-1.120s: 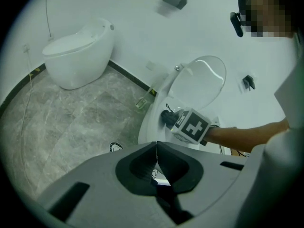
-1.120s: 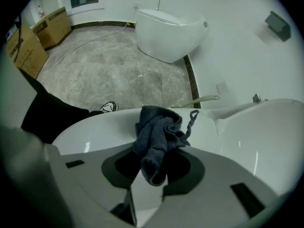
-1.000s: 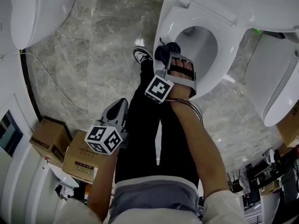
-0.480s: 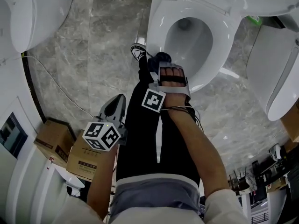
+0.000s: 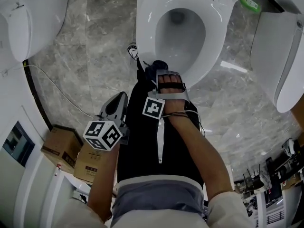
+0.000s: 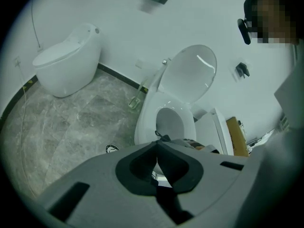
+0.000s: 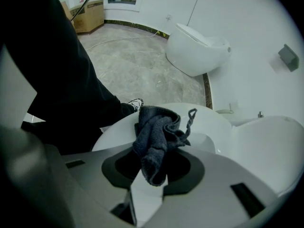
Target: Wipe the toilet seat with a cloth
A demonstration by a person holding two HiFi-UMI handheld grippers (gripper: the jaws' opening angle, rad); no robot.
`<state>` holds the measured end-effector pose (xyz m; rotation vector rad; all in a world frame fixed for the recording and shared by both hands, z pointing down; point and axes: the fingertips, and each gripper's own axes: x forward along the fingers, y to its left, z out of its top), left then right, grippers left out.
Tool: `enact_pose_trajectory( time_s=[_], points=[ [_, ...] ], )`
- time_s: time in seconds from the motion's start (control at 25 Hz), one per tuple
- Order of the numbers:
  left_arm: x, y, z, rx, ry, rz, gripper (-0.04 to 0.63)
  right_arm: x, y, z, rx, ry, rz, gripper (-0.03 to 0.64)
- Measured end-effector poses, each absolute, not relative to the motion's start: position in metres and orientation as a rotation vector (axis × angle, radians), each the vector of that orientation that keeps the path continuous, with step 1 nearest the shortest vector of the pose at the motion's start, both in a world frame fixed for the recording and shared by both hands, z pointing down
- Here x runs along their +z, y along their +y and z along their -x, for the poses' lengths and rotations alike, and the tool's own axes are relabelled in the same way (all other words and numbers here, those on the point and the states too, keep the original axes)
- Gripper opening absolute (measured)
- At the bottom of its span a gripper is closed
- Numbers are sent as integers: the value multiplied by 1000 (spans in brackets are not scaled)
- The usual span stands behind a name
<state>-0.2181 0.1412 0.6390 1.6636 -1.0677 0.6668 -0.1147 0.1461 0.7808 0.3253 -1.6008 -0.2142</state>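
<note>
The white toilet seat (image 5: 145, 30) rings the bowl at the top of the head view, and its lid (image 6: 190, 75) stands raised. A dark blue-grey cloth (image 7: 156, 137) is bunched between the jaws of my right gripper (image 7: 151, 175), which is shut on it. That right gripper (image 5: 164, 72) holds the cloth (image 5: 153, 68) at the seat's near front rim (image 7: 209, 122), pointing steeply down. My left gripper (image 5: 122, 99) hangs lower left over the floor, away from the toilet. Its jaws (image 6: 156, 148) are shut with nothing between them.
A second toilet (image 5: 28, 18) stands at the left and a third (image 5: 280, 56) at the right. Cardboard boxes (image 5: 61, 148) sit at the lower left, and a thin cable (image 5: 61, 89) runs over the marble floor. The person's dark trouser legs and a shoe (image 5: 133, 50) are beside the bowl.
The right gripper with the cloth has slid along the seat's rim from its left side to the near front end. The left gripper has hardly shifted in the picture.
</note>
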Motion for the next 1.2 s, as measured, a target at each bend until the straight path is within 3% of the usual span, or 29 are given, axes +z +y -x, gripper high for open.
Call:
enact_pose_trajectory(
  time_s=[1.2],
  points=[
    [628,167,121,810,-930,-1795,9,778,200,3,67,-1732,-610,101]
  ],
)
